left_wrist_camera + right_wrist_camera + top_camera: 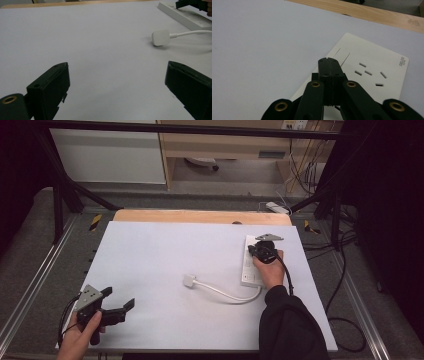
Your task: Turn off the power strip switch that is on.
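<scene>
From the high view we see a white table (165,265) with a wooden strip (200,216) along its far edge. A white power strip (249,265) lies lengthwise at the right side of the table. Its white cable (225,292) curves out from the near end toward the middle and ends in a white plug (189,280) lying flat. The right hand (270,272), in a dark sleeve (287,325), holds the right gripper (263,251) over the power strip, with its grey plate on top. The left hand (80,335) holds the left gripper (119,302) at the near left corner of the table, well apart from the plug, its jaws spread.

In the left gripper view we see the left gripper's (117,80) two black jaws wide apart with bare table between them. The plug (160,37) lies ahead and to the right, and the power strip (185,17) lies beyond it at the top right, with the other gripper's dark tip (190,3) over it.

In the right gripper view the right gripper's (328,67) jaws are pressed together with nothing between them. The tip sits over the power strip (372,62), just beside its rectangular switch (342,55); we cannot quite tell whether it touches the surface. A set of socket slots (369,75) lies to the right of the tip.
</scene>
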A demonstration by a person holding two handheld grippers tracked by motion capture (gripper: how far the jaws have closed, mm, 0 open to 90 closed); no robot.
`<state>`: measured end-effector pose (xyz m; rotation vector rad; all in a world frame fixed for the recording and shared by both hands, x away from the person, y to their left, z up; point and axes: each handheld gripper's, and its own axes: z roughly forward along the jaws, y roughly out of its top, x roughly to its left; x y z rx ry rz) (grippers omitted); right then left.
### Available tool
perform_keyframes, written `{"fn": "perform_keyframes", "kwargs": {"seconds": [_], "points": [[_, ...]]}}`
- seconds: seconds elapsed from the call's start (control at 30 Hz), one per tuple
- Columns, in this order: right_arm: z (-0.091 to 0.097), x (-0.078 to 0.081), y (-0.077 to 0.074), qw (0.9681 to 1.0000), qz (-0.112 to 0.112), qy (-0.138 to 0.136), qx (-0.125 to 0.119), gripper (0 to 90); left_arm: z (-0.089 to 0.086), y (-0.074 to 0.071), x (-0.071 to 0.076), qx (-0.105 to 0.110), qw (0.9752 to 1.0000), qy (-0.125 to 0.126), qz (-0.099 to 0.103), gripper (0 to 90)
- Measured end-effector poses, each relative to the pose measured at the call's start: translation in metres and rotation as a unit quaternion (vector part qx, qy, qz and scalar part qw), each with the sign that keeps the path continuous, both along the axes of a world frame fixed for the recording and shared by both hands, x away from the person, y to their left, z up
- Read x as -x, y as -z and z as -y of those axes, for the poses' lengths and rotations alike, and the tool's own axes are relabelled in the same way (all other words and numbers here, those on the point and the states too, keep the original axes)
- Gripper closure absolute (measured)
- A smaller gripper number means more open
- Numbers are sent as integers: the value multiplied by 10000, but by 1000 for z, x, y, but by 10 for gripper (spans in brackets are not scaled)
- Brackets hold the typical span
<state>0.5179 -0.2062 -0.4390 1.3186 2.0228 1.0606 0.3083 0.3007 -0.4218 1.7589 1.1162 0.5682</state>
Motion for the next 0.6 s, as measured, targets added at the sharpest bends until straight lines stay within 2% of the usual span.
{"fn": "perform_keyframes", "kwargs": {"seconds": [0.6], "points": [[-1, 0, 0, 10000, -28, -14, 22, 900, 1, 1, 0, -23, 10000, 13, -14, 58]]}}
